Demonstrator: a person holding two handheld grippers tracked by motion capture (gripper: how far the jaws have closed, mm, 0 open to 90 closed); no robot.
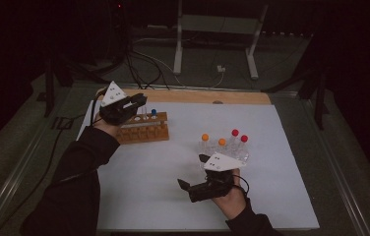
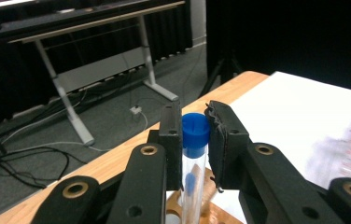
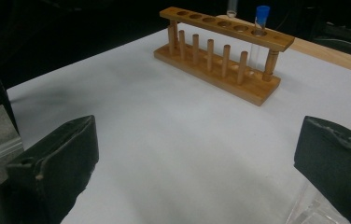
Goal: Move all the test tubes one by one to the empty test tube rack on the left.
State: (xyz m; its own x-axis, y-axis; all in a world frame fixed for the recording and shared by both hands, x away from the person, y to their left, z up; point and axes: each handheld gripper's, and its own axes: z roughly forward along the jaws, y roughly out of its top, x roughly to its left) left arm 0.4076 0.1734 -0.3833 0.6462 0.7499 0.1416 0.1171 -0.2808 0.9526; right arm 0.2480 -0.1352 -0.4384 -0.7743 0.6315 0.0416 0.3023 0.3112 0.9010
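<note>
The left claw (image 2: 196,135) is clamped on a blue-capped tube (image 2: 194,154), its two black pads pressing the clear glass just under the cap, and the tube stands upright between them with its lower end in the wooden rack (image 1: 141,129) directly below the claw. In the high view another blue-capped tube (image 1: 154,115) sits in the rack just to the right of this claw, and the rack's row of pegs runs along the near side, between the claw and the open sheet. The right claw (image 3: 197,154) is spread wide apart with nothing between its pads, hovering low over bare white sheet; the rack lies well ahead of it, and a clear holder (image 1: 222,150) with orange- and red-capped tubes (image 1: 235,133) sits just beyond and beside it, touching nothing of the claw that can be seen. The worktop (image 1: 198,97) is pale wood covered by a large white sheet (image 1: 173,172). Beyond the left claw the room is dark, with a grey floor, loose cables (image 2: 33,154) and a white-legged table frame (image 2: 71,74) against black curtains.
</note>
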